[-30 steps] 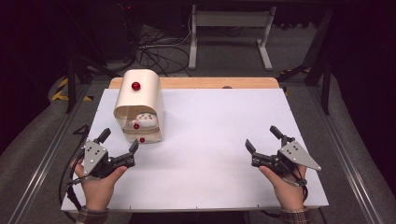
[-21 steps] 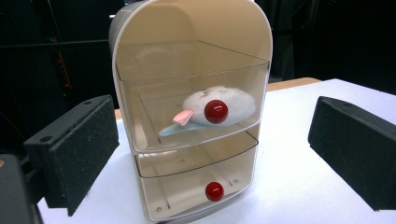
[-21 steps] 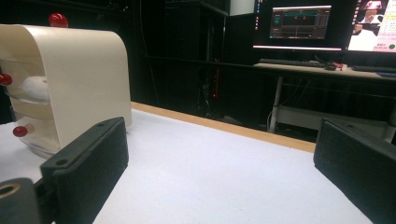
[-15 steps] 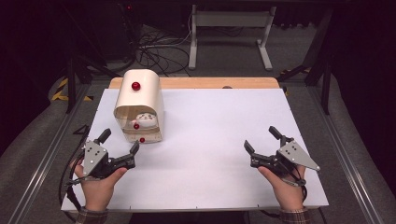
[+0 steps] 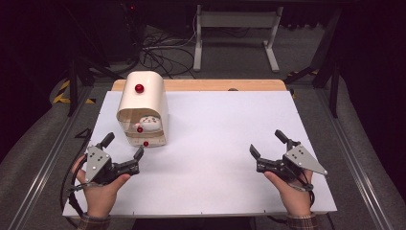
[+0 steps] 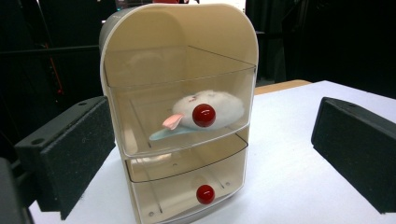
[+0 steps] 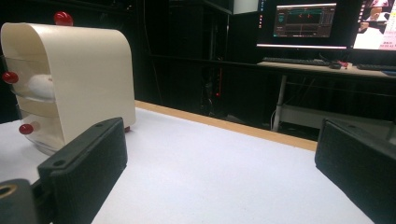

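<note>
While both hands rest at the near edge of the white table (image 5: pixel 215 143), each gripper stands with its jaws spread apart and nothing between them. Left gripper (image 5: pixel 123 153) sits at about 7 o'clock on the table in the high view, pointed toward 1 o'clock at the drawer unit (image 5: pixel 142 109), near it but apart. Right gripper (image 5: pixel 268 145) sits at about 5 o'clock, well apart from the unit, with bare table before it.

Drawer unit: cream shell with a rounded top, standing upright at about 10 o'clock on the table, its front turned toward the left gripper. It holds two clear drawers, each with a red knob. Upper drawer (image 6: pixel 180 100) contains a white plush toy (image 6: pixel 212 105) with a pink part, lying behind the knob (image 6: pixel 204 115). Lower drawer (image 6: pixel 187 179) appears closed; its knob (image 6: pixel 205 194) is at centre front. A third red knob (image 5: pixel 139 88) sits on top of the shell.

Beyond the table, at 12 o'clock, a wooden edge (image 5: pixel 201 85), cables on the floor and a grey stand (image 5: pixel 234 28) are seen. Monitors (image 7: pixel 306 21) show in the right gripper view.
</note>
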Available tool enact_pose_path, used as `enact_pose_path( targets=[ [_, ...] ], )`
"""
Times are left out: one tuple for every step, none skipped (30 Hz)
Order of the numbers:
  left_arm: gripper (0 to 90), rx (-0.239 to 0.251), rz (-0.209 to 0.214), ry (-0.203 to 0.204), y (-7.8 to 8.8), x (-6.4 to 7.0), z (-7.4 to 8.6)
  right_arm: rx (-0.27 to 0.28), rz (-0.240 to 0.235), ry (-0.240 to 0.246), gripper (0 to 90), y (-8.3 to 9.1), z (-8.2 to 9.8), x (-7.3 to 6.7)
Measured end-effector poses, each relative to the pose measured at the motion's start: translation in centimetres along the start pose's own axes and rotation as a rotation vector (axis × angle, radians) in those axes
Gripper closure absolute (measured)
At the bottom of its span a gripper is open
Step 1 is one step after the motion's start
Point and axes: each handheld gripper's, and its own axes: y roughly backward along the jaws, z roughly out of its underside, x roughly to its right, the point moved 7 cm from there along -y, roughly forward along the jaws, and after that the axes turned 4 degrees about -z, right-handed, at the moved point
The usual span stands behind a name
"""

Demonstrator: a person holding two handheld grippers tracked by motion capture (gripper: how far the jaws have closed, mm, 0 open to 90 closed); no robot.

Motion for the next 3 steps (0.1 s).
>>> enact_pose_path(
  targets=[
    [0.3,-0.002,-0.002,-0.001,0.01,-0.01,0.01,0.0,-0.001,0.0,3.2,0.0,0.0,0.01],
    [0.3,0.0,-0.002,0.0,0.0,0.0,0.0,0.001,0.0,0.001,3.2,0.0,-0.02,0.03],
    [0.3,0.0,-0.002,-0.002,0.01,0.0,0.02,0.002,0.0,-0.001,3.1,-0.01,-0.06,0.03]
  ],
)
